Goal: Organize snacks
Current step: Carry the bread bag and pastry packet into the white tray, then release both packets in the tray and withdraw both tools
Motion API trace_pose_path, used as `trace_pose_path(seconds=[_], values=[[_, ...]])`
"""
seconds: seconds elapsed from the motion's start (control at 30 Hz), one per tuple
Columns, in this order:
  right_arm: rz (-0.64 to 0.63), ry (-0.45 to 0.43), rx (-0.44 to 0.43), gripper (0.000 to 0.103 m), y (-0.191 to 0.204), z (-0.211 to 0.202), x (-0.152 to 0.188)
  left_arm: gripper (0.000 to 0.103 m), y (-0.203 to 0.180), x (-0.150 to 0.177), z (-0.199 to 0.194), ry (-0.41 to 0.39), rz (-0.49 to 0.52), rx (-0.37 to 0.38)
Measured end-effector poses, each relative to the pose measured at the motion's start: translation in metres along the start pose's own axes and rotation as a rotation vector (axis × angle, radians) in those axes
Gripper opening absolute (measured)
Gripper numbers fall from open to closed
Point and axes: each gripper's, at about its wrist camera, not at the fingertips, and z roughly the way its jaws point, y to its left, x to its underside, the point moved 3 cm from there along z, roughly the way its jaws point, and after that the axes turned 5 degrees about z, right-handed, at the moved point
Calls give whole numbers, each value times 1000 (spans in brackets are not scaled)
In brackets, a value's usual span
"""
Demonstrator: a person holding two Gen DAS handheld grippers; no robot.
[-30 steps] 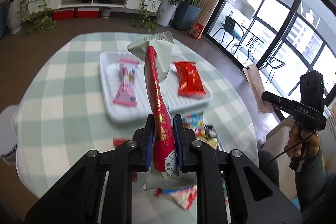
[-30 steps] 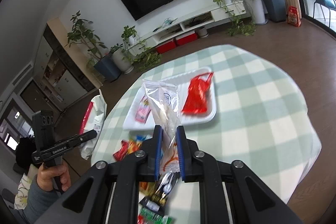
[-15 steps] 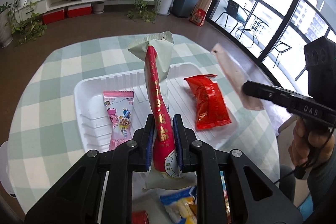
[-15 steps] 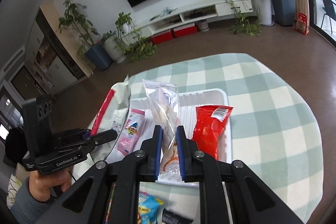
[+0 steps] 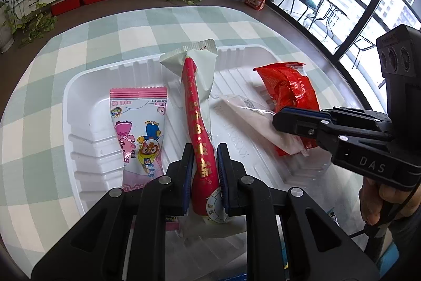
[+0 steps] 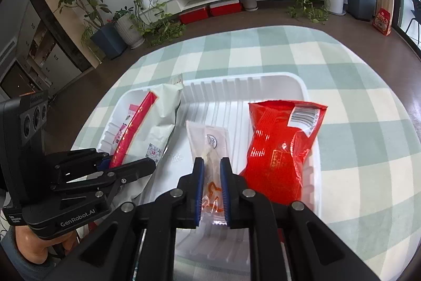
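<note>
Round counter (image 5: 65, 49) under a pale green and cream checked cloth; its far edge drops to brown floor, with bare cloth open on all sides of the tray.

White ribbed plastic tray (image 5: 79, 102), centre of counter. Contents, left to right:

- Pink cartoon-printed snack sachet (image 5: 138, 128), lying flat at the tray's left end.
- Long white-and-red snack packet with gold characters (image 5: 198, 123), pinched at its lower end by the closed fingers of the left gripper (image 5: 204, 170), tip raised over mid-tray.
- Clear plastic snack packet with pale contents (image 6: 210, 146), clamped in the closed fingers of the right gripper (image 6: 212, 188), over the tray just beside the red bag.
- Crinkled glossy red foil snack bag (image 6: 279, 152), lying flat at the right end, barcode label at its top corner.

Room: wall television, low white media unit, red boxes, potted plants, glazed doors at right.

Legible writing: "GenRobot.AI" on the left gripper body; "DAS" on the right.
</note>
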Motion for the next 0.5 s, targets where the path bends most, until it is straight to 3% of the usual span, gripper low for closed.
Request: trace_pose_path(seconds=[0.5], values=[[-42,-5,13,14,8,4,6,17,4,0,11,11,-11,-16]])
